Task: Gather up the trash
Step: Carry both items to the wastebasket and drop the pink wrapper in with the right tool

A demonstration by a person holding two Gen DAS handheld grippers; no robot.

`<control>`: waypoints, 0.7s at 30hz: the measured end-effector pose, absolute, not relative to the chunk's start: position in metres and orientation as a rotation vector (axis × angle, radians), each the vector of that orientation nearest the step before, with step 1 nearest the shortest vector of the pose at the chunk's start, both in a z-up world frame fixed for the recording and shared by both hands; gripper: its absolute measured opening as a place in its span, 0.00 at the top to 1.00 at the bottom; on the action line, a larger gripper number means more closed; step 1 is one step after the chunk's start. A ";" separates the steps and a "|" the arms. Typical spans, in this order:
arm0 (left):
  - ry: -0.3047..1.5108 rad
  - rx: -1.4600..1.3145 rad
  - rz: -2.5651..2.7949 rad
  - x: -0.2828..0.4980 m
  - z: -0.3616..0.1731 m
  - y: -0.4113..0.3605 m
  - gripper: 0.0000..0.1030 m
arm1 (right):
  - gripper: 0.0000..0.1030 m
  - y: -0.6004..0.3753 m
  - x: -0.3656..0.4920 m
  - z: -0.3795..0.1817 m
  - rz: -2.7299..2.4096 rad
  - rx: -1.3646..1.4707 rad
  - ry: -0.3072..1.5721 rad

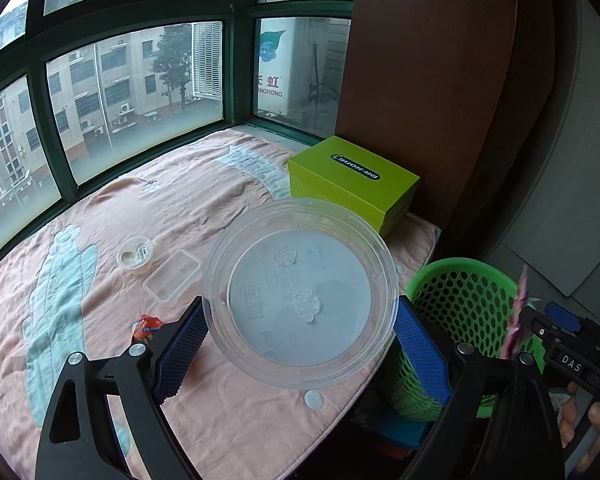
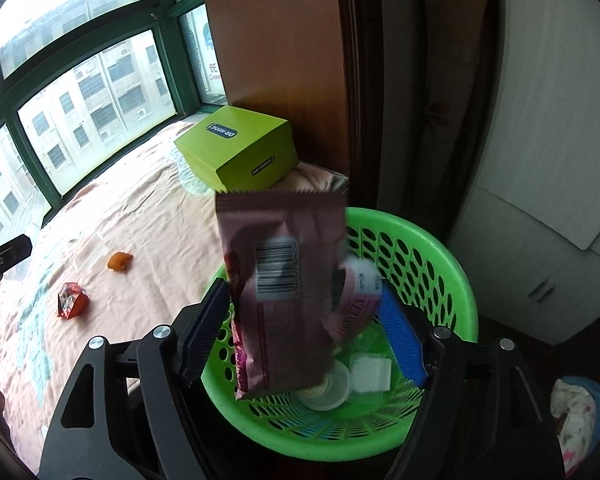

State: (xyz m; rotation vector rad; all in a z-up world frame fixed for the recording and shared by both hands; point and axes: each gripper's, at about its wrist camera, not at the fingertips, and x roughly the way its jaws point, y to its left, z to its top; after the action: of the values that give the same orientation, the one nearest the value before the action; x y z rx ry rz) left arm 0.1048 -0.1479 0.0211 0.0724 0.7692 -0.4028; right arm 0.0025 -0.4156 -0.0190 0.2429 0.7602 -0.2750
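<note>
Tongs on the left [image 1: 300, 344] clamp a clear round plastic lid [image 1: 300, 292] between blue pads, raised over the pink blanket [image 1: 100, 216]. Right tongs [image 2: 304, 336] stand wide apart around a pink snack wrapper [image 2: 284, 288] above the green basket [image 2: 440, 264]; whether they touch it, I cannot tell.

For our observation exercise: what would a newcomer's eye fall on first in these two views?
The pink snack wrapper hangs between the right gripper's pads, over the green basket. The left gripper holds a clear round container above the peach blanket.
</note>
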 end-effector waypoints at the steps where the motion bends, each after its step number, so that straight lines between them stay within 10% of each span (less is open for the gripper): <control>1: 0.769 0.075 -0.407 0.105 0.021 -0.150 0.15 | 0.27 -0.417 0.001 -0.018 -0.276 0.246 0.757; 21: 0.799 0.150 -0.542 0.090 0.011 -0.219 0.14 | 0.24 -0.441 -0.030 -0.005 -0.343 0.279 0.700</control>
State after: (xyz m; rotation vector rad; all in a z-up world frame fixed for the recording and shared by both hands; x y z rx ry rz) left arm 0.0900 -0.2191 0.0109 0.1504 0.7990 -0.5423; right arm -0.0296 -0.4409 -0.0049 0.2793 0.7004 -0.3433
